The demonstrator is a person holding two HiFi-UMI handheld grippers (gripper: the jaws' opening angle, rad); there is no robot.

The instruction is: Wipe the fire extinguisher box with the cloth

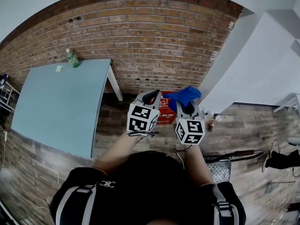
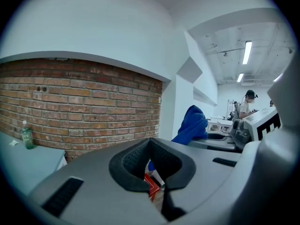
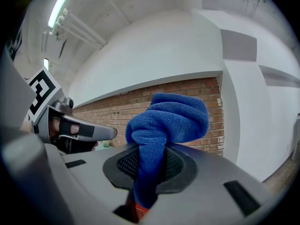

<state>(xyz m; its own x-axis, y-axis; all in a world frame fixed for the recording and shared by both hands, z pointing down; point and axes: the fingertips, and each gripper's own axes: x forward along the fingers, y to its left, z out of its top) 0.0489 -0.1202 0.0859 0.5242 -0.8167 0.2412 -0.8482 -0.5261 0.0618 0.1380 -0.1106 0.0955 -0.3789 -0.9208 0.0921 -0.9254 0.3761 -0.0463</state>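
Note:
The red fire extinguisher box (image 1: 165, 112) stands on the floor at the foot of the brick wall, mostly hidden behind both grippers. My right gripper (image 1: 187, 108) is shut on a blue cloth (image 1: 185, 96), which bunches up above the jaws (image 3: 166, 121) and hangs just right of the box. My left gripper (image 1: 150, 97) hovers over the box's left side with its jaws together and nothing in them. In the left gripper view a sliver of the red box (image 2: 151, 184) shows under the jaws, and the blue cloth (image 2: 192, 125) hangs to the right.
A pale blue table (image 1: 56, 107) stands at the left with a green bottle (image 1: 72, 59) at its far corner. The brick wall (image 1: 154, 41) runs behind; a white wall juts out at right. A small bottle (image 1: 211, 125) and a metal tread plate (image 1: 218, 170) are on the floor.

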